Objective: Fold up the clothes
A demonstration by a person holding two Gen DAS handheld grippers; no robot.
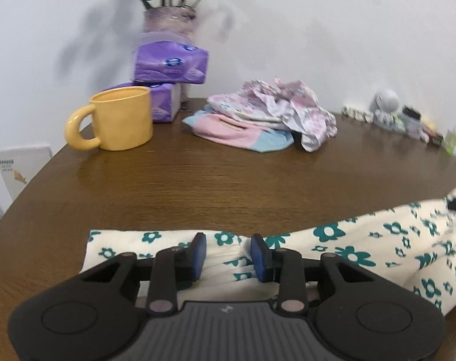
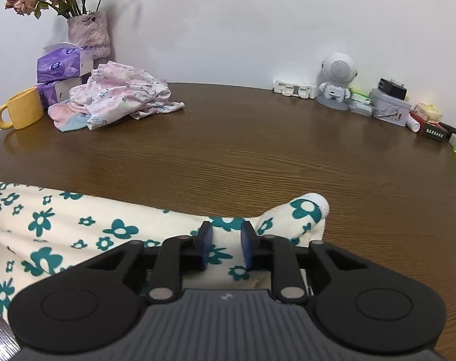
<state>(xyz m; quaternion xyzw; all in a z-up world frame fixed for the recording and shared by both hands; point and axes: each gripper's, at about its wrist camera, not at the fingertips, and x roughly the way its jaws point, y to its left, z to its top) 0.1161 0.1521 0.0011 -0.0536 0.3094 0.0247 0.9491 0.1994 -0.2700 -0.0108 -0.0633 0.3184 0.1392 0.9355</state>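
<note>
Left hand-held gripper (image 1: 226, 248) sits low over the near left end of the cloth (image 1: 378, 240), its blue pads set narrow with a ridge of fabric bunched between them; whether the pads actually press that ridge I cannot tell. Right hand-held gripper (image 2: 226, 242) is over the cloth's right end (image 2: 77, 225), jaws narrow too, fabric lying between and under them, and again the pinch itself is not clear.

No earlier view is at hand, so only the present stance can be told.

Cream with teal flowers, the cloth lies as a long band across the near edge of the bench (image 2: 258, 156), one rounded corner (image 2: 310, 207) standing up at the right end. It looks thin, soft and light: it will drape, wrinkle and sag between two holds, and a shallow pinch may take only the top layer. I would judge the two ends, close to the edge or hem where layers stack, the best places to hold, both at once so the band stays taut.

Far left on the bench are a pile (image 1: 267, 114) of pastel clothes, a yellow mug (image 1: 119, 120) and tissue packs (image 1: 170, 63), well apart from the cloth.
</note>
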